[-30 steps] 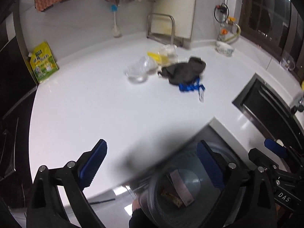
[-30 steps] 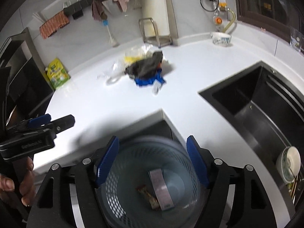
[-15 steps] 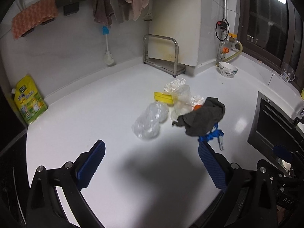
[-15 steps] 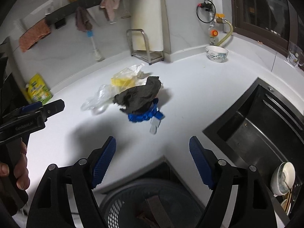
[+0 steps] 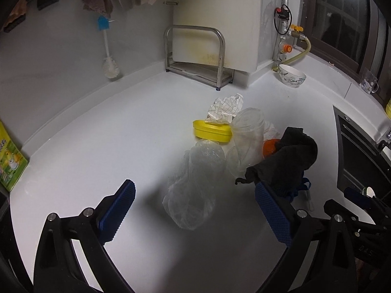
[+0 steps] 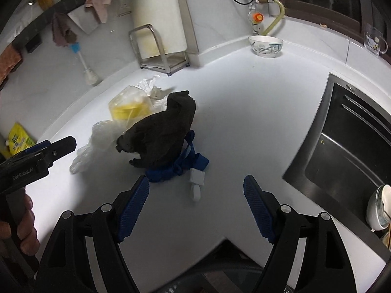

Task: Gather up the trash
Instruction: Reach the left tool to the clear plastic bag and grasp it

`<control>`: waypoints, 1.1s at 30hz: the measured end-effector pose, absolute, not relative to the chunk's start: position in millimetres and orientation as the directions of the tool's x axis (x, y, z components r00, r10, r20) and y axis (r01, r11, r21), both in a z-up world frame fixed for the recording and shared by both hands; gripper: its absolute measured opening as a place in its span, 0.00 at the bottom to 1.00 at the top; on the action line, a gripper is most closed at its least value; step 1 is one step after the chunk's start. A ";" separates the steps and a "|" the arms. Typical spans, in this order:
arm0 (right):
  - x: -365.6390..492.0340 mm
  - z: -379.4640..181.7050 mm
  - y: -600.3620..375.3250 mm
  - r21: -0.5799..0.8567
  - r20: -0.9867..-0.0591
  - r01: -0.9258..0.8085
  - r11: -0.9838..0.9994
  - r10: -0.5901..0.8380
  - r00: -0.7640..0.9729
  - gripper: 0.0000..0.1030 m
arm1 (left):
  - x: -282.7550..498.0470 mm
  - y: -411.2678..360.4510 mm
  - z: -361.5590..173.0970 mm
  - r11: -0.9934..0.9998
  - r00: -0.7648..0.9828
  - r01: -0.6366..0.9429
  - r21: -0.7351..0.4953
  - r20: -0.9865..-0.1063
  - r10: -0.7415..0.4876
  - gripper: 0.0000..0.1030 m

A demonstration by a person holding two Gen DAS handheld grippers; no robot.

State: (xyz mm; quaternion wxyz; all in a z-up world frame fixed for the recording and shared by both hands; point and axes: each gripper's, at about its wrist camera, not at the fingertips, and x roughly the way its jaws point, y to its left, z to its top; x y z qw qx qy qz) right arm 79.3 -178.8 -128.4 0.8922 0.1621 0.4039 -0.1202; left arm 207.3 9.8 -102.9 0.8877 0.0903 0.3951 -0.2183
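Observation:
A heap of trash lies on the white counter [image 5: 97, 146]: a crumpled clear plastic bag [image 5: 193, 185], a yellow lid [image 5: 211, 130], a clear plastic cup [image 5: 246, 131], crumpled paper [image 5: 226, 107], a black cloth [image 5: 286, 161] and a blue strap with a white tag [image 6: 180, 168]. My left gripper [image 5: 193, 210] is open and empty, with the plastic bag between its fingers. My right gripper [image 6: 195, 202] is open and empty, just short of the blue strap and the black cloth [image 6: 161, 139]. The left gripper also shows in the right wrist view [image 6: 36, 161].
A metal rack [image 5: 195, 56] and a bowl [image 5: 292, 75] stand at the back wall. A dark sink [image 6: 342, 146] lies to the right, with dishes in it. A yellow packet [image 5: 9, 163] stands at the far left. The bin rim [image 6: 220, 280] shows below the counter's edge.
Both grippers have moved forward from above the bin, over the counter, up to the trash heap. Both stay open. The bin has dropped almost out of view.

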 end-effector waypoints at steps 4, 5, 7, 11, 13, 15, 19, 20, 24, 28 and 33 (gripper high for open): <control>92.7 -139.4 -182.7 0.161 -0.774 0.374 0.914 -0.119 0.623 0.74 | 219.1 3.0 -112.4 0.873 0.575 0.488 -0.008 -0.750 -0.328 0.94; 95.9 -143.1 -184.6 0.152 -0.778 0.382 0.912 -0.128 0.615 0.74 | 221.2 1.2 -115.1 0.869 0.572 0.494 -0.006 -0.751 -0.330 0.94; 100.4 -148.3 -187.7 0.139 -0.784 0.391 0.910 -0.140 0.605 0.74 | 225.3 -0.9 -120.5 0.865 0.564 0.502 -0.006 -0.756 -0.332 0.94; 107.6 -156.2 -191.0 0.093 -0.797 0.400 0.912 -0.173 0.578 0.74 | 231.7 -2.6 -131.4 0.861 0.545 0.508 -0.017 -0.768 -0.336 0.94; 110.2 -159.9 -190.7 0.070 -0.804 0.397 0.915 -0.184 0.566 0.74 | 232.8 -2.7 -135.3 0.859 0.538 0.511 -0.024 -0.771 -0.341 0.94; 113.4 -162.8 -189.0 0.050 -0.806 0.386 0.921 -0.191 0.560 0.74 | 234.5 -3.9 -139.2 0.856 0.531 0.516 -0.028 -0.774 -0.345 0.94; 119.7 -167.0 -183.1 0.009 -0.808 0.361 0.932 -0.206 0.552 0.73 | 237.3 -7.2 -145.7 0.856 0.530 0.517 -0.026 -0.775 -0.344 0.94; 121.1 -167.6 -181.8 -0.002 -0.805 0.358 0.934 -0.214 0.553 0.73 | 238.0 -7.5 -147.1 0.857 0.532 0.515 -0.024 -0.775 -0.342 0.94; 124.8 -169.5 -180.9 -0.016 -0.799 0.349 0.937 -0.222 0.559 0.72 | 240.3 -8.8 -151.1 0.861 0.541 0.509 -0.027 -0.768 -0.343 0.94; 128.9 -172.2 -182.1 -0.011 -0.803 0.332 0.943 -0.206 0.560 0.64 | 242.2 -11.2 -155.1 0.860 0.549 0.509 -0.015 -0.764 -0.338 0.93; 131.1 -172.7 -181.5 0.001 -0.804 0.310 0.951 -0.184 0.565 0.49 | 246.0 -15.1 -159.6 0.859 0.556 0.511 0.000 -0.763 -0.331 0.71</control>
